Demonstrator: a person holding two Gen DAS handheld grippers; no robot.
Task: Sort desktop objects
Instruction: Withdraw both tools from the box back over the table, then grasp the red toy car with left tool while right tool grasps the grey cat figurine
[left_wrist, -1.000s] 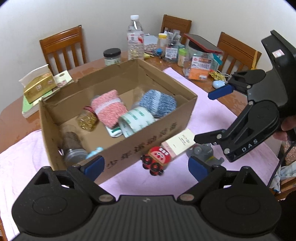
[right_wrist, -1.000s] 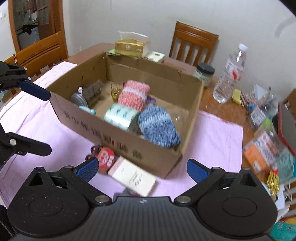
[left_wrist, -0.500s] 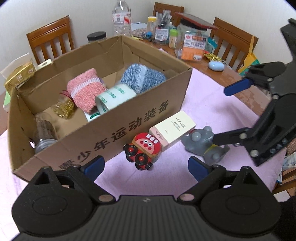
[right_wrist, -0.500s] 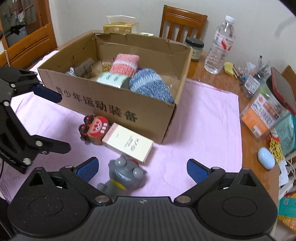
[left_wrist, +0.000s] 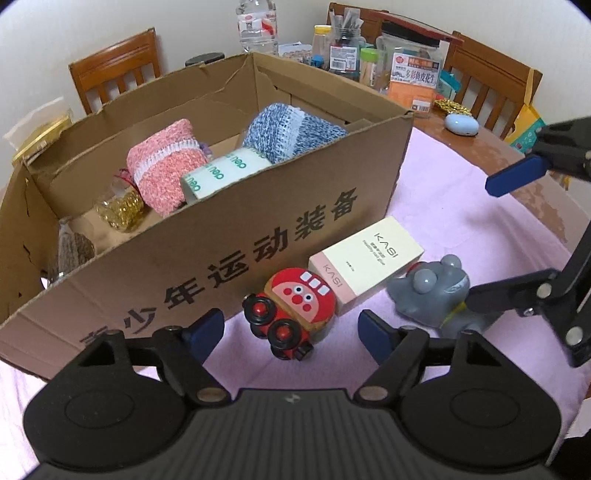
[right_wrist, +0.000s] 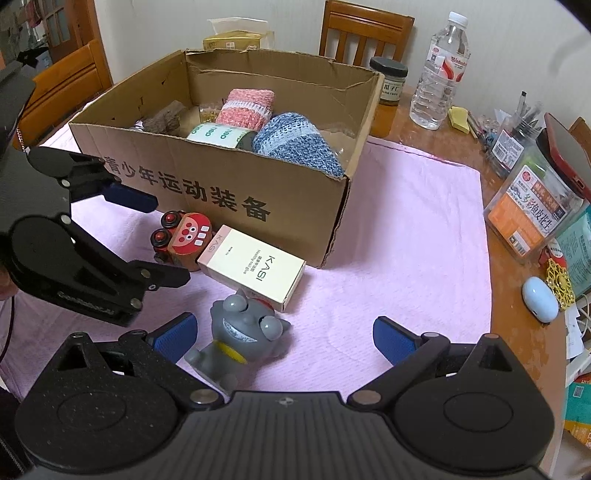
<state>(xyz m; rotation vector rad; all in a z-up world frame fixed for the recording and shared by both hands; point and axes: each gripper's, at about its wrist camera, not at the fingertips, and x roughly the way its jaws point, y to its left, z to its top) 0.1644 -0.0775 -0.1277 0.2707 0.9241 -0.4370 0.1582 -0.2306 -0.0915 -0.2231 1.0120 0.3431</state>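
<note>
A red toy train (left_wrist: 291, 310) lies on the pink cloth against the front wall of a cardboard box (left_wrist: 258, 236). My left gripper (left_wrist: 290, 332) straddles it. Its jaws are closing, and small gaps still show between the pads and the toy. Right of the train lie a cream KASI carton (left_wrist: 369, 254) and a grey big-eyed figure (right_wrist: 240, 332). My right gripper (right_wrist: 284, 336) is open around the figure, which sits close to its left finger. Inside the box are a pink knitted pouch (left_wrist: 162, 166), a blue knitted one (left_wrist: 288, 129) and a tape roll (left_wrist: 221, 173).
The pink cloth (right_wrist: 406, 240) covers a wooden table. Right of it stand an orange-labelled container (right_wrist: 528, 206), pen holders and a pale blue oval case (right_wrist: 539, 302). A water bottle (right_wrist: 439, 74) and a dark-lidded jar (right_wrist: 388, 81) stand behind the box. Wooden chairs ring the table.
My left gripper has sunk toward the red train and its jaws have narrowed around it. My right gripper has lowered until the grey figure sits between its fingers.
</note>
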